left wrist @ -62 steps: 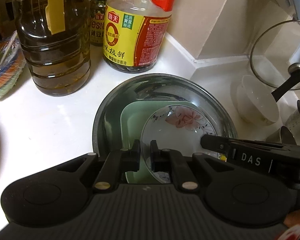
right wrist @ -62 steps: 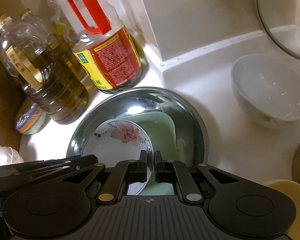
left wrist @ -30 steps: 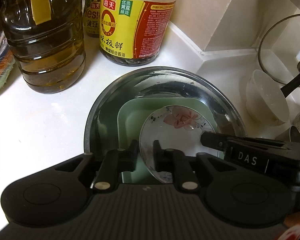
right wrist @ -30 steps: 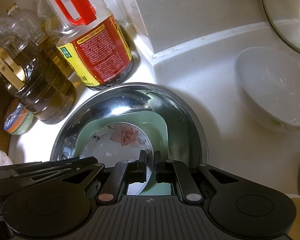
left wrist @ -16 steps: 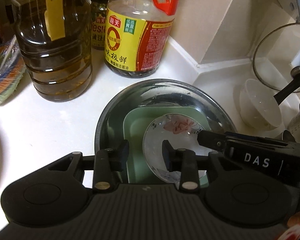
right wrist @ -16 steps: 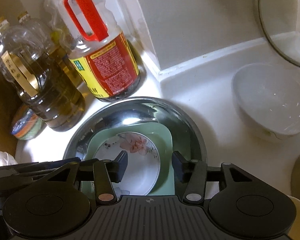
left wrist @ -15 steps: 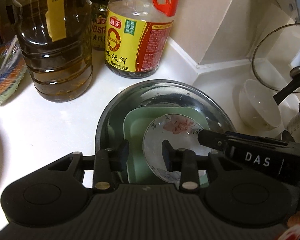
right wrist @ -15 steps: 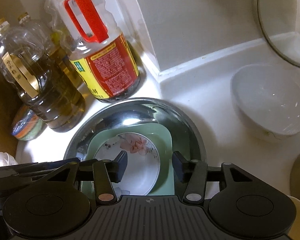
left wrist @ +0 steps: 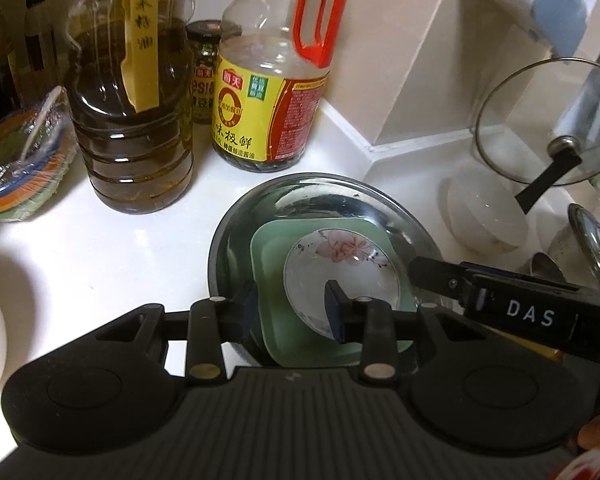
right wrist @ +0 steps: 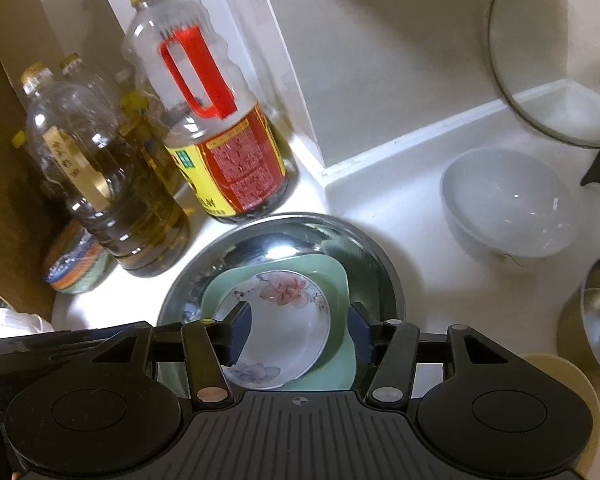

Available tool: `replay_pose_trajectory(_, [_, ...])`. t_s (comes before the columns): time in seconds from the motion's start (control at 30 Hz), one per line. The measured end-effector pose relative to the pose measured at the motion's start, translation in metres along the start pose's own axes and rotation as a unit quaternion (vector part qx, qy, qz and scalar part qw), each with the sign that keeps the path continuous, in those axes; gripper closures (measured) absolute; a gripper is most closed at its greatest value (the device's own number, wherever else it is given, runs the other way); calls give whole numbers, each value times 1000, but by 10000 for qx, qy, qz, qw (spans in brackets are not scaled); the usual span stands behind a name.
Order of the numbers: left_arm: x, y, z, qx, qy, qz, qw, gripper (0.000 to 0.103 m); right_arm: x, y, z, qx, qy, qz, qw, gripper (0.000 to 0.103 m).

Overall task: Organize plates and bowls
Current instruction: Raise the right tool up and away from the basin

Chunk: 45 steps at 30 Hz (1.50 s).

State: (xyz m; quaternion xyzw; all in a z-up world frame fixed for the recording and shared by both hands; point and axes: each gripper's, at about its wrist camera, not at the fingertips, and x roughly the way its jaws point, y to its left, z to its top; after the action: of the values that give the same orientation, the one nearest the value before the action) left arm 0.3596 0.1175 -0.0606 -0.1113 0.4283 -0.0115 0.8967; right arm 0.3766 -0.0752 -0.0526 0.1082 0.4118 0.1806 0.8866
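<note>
One flowered plate (right wrist: 276,332) lies in one green square dish (right wrist: 338,280), nested inside one steel basin (right wrist: 380,264) on the counter (left wrist: 100,256). Right of the basin sits one white bowl (right wrist: 508,208). Both grippers, left (left wrist: 290,308) and right (right wrist: 296,336), have just released the plate and hover above the basin, jaws parted.

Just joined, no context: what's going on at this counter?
A person with two handheld grippers is stacking dishes. A floral dish sits in a green plate, nested in a steel bowl. The left gripper and right gripper have just been opening; both are open above the stack, holding nothing. A white bowl waits nearby.
</note>
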Motion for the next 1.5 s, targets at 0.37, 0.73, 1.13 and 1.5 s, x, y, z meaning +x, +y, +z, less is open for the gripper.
replay_pose_trajectory(0.37, [-32,3,-20,294,8,-333,9990,70,-43,10,-33,281,-192,-267,9991,47])
replay_pose_trajectory(0.73, [-43,1,-42,670,127,-613,9958,70,-69,7,-69,716,-171,-435,9963,47])
replay_pose_trajectory(1.13, [-46,-26,-58,926,307,-866,9915,70,-93,-6,-91,981,-83,-613,9933,47])
replay_pose_trajectory(1.5, [-39,-82,-71,1238,489,-939,9867,70,-116,-48,-98,1139,51,-716,9909,47])
